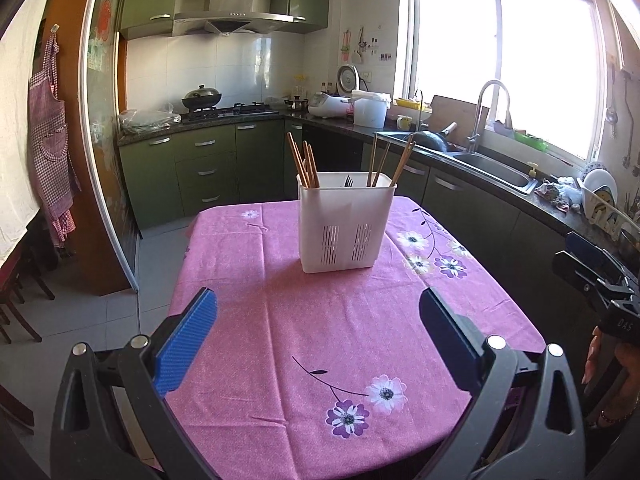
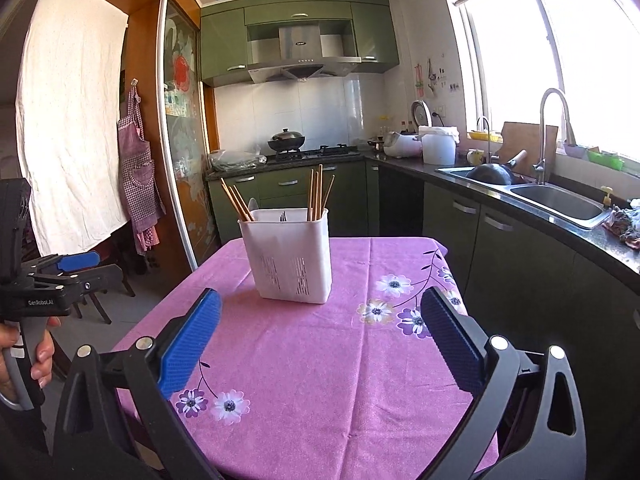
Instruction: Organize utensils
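A white slotted utensil holder (image 1: 342, 228) stands upright on the pink flowered tablecloth (image 1: 312, 340); it also shows in the right wrist view (image 2: 290, 258). It holds wooden chopsticks (image 1: 304, 166) on its left side, more chopsticks (image 1: 386, 164) on its right side, and a dark fork (image 1: 349, 181) in the middle. My left gripper (image 1: 320, 332) is open and empty, hovering above the near half of the table. My right gripper (image 2: 322, 336) is open and empty, also short of the holder.
The right gripper shows at the right edge of the left wrist view (image 1: 600, 276); the left gripper shows at the left edge of the right wrist view (image 2: 52, 280). A counter with sink (image 1: 488, 170) runs along the right. A stove with wok (image 1: 202, 100) is behind.
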`<state>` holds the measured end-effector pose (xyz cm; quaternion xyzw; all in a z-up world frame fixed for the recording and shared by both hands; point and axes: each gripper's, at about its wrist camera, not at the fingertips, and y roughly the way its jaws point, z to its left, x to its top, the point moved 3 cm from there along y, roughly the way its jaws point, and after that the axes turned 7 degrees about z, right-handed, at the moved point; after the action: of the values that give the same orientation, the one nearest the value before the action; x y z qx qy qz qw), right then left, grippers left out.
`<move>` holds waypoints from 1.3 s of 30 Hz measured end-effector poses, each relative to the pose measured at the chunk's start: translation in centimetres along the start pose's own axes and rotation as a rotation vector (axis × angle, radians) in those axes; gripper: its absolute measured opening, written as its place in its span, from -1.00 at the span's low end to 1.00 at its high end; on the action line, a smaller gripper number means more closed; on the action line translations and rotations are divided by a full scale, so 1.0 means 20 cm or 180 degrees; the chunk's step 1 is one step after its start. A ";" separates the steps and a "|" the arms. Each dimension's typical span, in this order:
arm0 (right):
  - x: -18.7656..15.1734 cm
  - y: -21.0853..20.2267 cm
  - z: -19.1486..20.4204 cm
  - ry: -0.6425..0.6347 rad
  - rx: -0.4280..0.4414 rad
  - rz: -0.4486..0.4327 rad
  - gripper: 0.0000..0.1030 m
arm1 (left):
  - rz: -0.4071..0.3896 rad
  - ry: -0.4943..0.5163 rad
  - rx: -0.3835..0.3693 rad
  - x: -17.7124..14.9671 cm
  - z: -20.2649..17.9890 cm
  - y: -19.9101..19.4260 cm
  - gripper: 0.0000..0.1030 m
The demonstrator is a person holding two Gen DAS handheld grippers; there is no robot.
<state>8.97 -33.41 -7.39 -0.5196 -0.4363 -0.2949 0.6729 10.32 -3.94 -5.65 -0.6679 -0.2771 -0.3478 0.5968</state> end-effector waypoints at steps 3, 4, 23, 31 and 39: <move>0.00 -0.06 0.03 -0.0004 -0.0014 -0.0033 0.91 | -0.0041 -0.0018 0.0027 -0.02 0.01 -0.05 0.87; -0.01 -0.09 0.03 0.0001 -0.0018 -0.0039 0.91 | -0.0052 -0.0025 0.0027 -0.02 0.02 -0.07 0.87; 0.01 -0.19 0.11 -0.0112 -0.0100 -0.0097 0.91 | -0.0150 -0.0097 0.0056 -0.07 0.02 -0.20 0.87; 0.01 -0.19 0.12 -0.0117 -0.0085 -0.0098 0.91 | -0.0168 -0.0115 0.0105 -0.07 0.04 -0.22 0.87; 0.01 -0.18 0.12 -0.0111 -0.0066 -0.0058 0.91 | -0.0152 -0.0105 0.0098 -0.07 0.03 -0.21 0.87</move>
<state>5.33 -32.07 -5.55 -0.5276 -0.4496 -0.2963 0.6570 6.14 -2.65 -4.28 -0.6574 -0.3081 -0.3466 0.5939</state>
